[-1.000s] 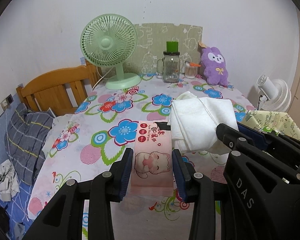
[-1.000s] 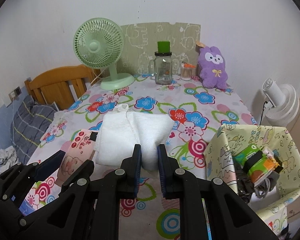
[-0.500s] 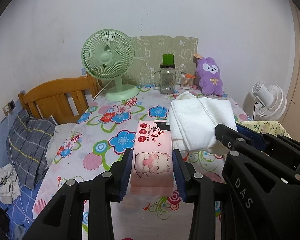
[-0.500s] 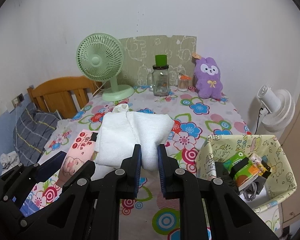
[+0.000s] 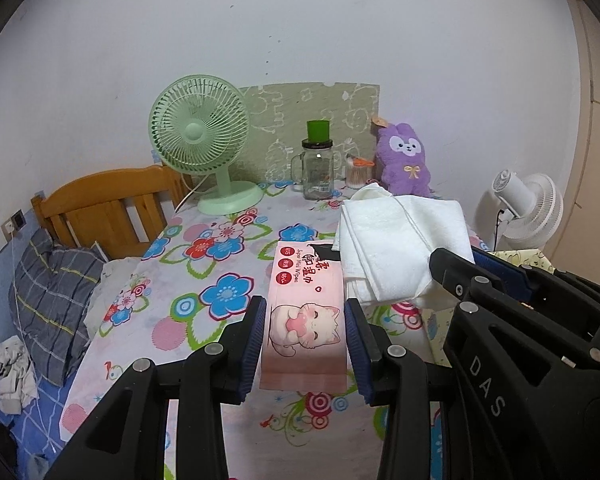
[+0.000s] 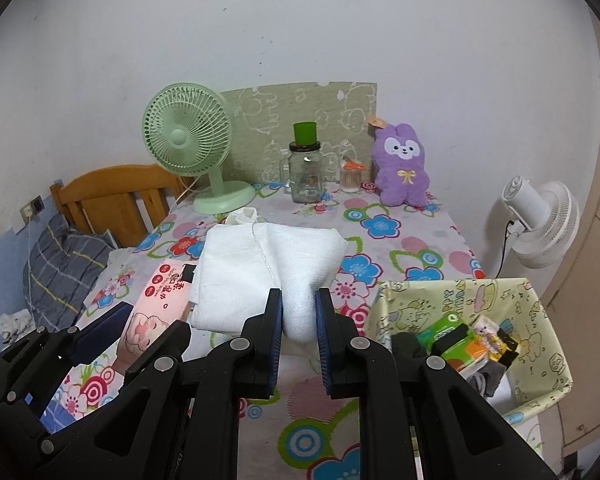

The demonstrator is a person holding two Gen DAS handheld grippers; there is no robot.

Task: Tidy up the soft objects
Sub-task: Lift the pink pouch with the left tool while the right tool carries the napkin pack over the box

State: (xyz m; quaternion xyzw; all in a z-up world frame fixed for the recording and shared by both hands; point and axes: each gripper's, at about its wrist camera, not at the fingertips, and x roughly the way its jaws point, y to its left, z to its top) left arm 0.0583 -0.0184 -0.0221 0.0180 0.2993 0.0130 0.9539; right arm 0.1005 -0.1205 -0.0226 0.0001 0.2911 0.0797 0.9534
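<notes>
Wipes are clamped between the left gripper fingers; beside it, a white towel is pinched by the right gripper.

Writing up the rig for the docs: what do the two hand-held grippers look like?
Both match. The left hand-held gripper and right hand-held gripper are matte black plastic linkages with silver round pivot bolts and two flat fingers faced with blue ribbed pads. The right one's body carries white "DAS" lettering. No cables, hands or sleeves in view.
</notes>
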